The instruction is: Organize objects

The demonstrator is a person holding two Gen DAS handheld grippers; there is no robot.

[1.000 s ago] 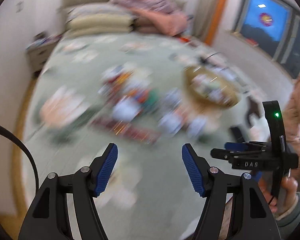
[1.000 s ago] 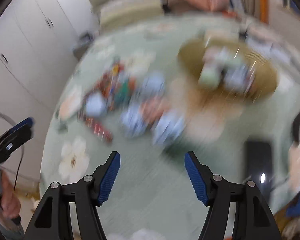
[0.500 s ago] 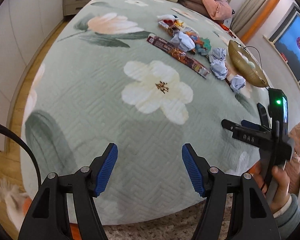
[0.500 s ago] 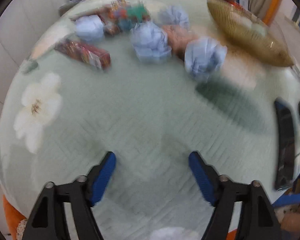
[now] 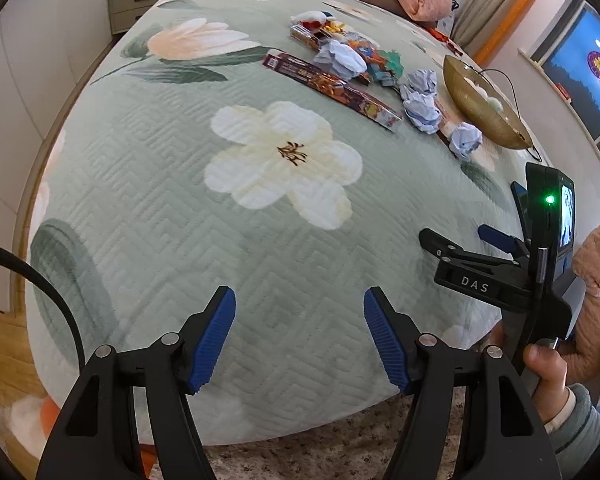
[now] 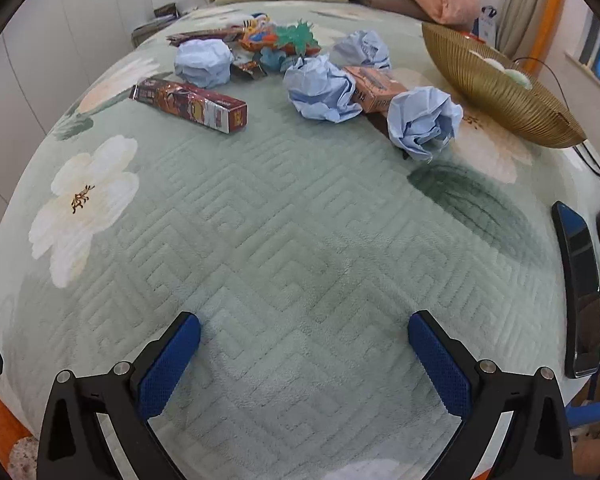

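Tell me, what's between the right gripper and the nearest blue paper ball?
Only bare green bedspread between the right gripper and that paper ball, seen in its wrist view.

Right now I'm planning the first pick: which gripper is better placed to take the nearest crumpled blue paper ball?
Probably the right gripper. Its jaws have just been opening and stand wide and empty, with the paper ball ahead beside the gold bowl. The left gripper, also empty, sees that ball far off to its right.

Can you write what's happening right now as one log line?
left gripper: open, empty | right gripper: just opened wide, empty | blue paper balls: on bed, untouched | gold bowl: beside them
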